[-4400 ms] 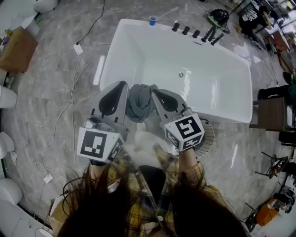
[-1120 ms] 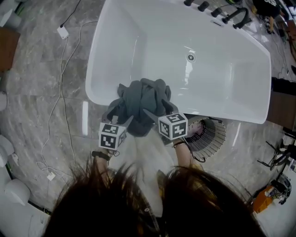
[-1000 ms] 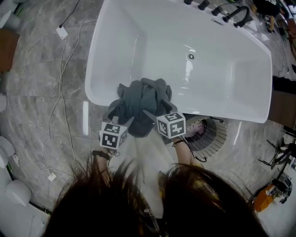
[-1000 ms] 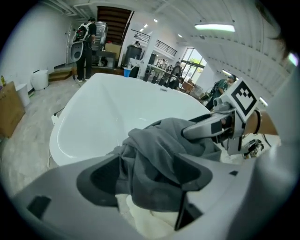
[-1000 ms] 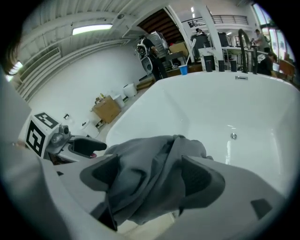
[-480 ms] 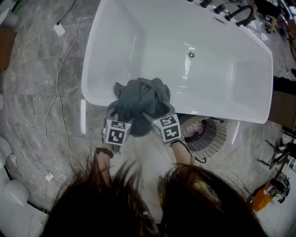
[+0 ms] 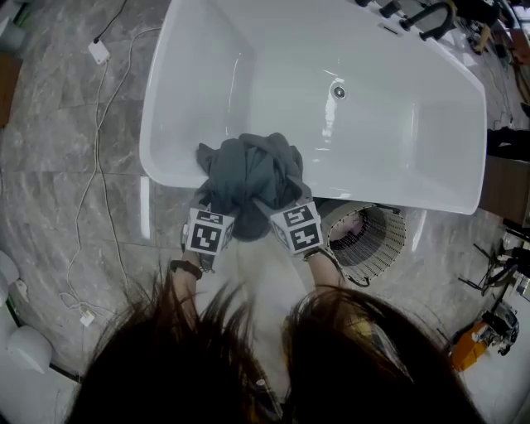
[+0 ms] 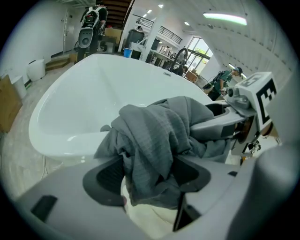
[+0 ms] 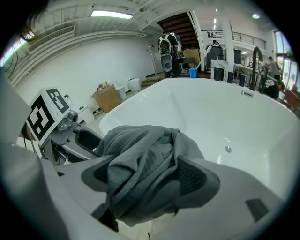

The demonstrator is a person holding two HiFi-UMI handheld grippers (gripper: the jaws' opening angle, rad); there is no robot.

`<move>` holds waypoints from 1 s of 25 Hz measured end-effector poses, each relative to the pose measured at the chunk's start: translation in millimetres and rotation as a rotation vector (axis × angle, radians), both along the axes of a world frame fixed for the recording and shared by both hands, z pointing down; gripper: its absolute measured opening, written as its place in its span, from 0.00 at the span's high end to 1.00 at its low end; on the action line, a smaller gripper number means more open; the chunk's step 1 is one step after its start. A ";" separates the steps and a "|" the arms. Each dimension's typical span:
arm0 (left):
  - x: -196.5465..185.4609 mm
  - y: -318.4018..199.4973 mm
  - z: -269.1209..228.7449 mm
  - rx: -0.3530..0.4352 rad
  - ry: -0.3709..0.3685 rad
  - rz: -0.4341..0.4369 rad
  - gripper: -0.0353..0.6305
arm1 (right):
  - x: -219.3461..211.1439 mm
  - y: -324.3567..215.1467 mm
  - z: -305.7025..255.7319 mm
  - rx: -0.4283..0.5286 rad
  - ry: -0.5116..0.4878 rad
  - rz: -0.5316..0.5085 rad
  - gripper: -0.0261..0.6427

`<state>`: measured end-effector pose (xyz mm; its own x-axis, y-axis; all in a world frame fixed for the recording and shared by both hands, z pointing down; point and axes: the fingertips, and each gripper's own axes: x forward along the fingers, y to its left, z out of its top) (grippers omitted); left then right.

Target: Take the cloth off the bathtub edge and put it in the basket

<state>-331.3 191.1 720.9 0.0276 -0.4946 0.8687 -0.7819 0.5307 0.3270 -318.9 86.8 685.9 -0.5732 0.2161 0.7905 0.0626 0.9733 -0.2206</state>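
Observation:
A bunched grey cloth (image 7: 249, 175) hangs over the near rim of the white bathtub (image 7: 166, 170). Both grippers hold it from the near side. My left gripper (image 7: 220, 199) is shut on the cloth's left part (image 8: 150, 150), with folds spilling between its jaws. My right gripper (image 7: 270, 197) is shut on the right part (image 9: 140, 183). The round wire basket (image 7: 368, 236) stands on the floor to the right of my right gripper, just below the tub rim. Something pinkish lies inside it.
Black taps (image 7: 418, 15) sit at the tub's far right corner and a drain (image 7: 338, 92) in its floor. A white cable and plug (image 7: 98, 51) run over the marble floor at the left. A dark cabinet (image 7: 507, 178) stands at the right.
Since 4.4 s ago the cloth has been gathered into a bigger bundle held in both grippers. In the last second the grippers and cloth have crept slightly toward the tub.

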 end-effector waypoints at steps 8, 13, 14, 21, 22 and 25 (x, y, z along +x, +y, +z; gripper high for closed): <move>11.2 -6.3 -2.3 0.009 0.031 0.065 0.66 | 0.8 6.7 -7.0 0.006 -0.009 0.020 0.68; 14.3 -4.0 -4.8 -0.004 0.043 0.110 0.74 | -1.0 8.0 -7.8 0.001 -0.004 0.057 0.78; 14.0 -2.9 -4.7 -0.009 0.046 0.119 0.75 | -1.2 9.0 -8.0 0.014 -0.007 0.054 0.79; 13.5 -2.5 -9.1 -0.011 0.024 0.168 0.79 | 2.4 10.9 -13.4 0.011 -0.017 0.087 0.82; 13.4 -2.7 -11.2 -0.005 0.019 0.171 0.79 | 2.8 11.2 -14.8 0.006 -0.017 0.093 0.82; 14.7 -7.6 -20.2 0.022 0.011 0.178 0.80 | 2.0 9.9 -21.6 -0.017 -0.021 0.109 0.82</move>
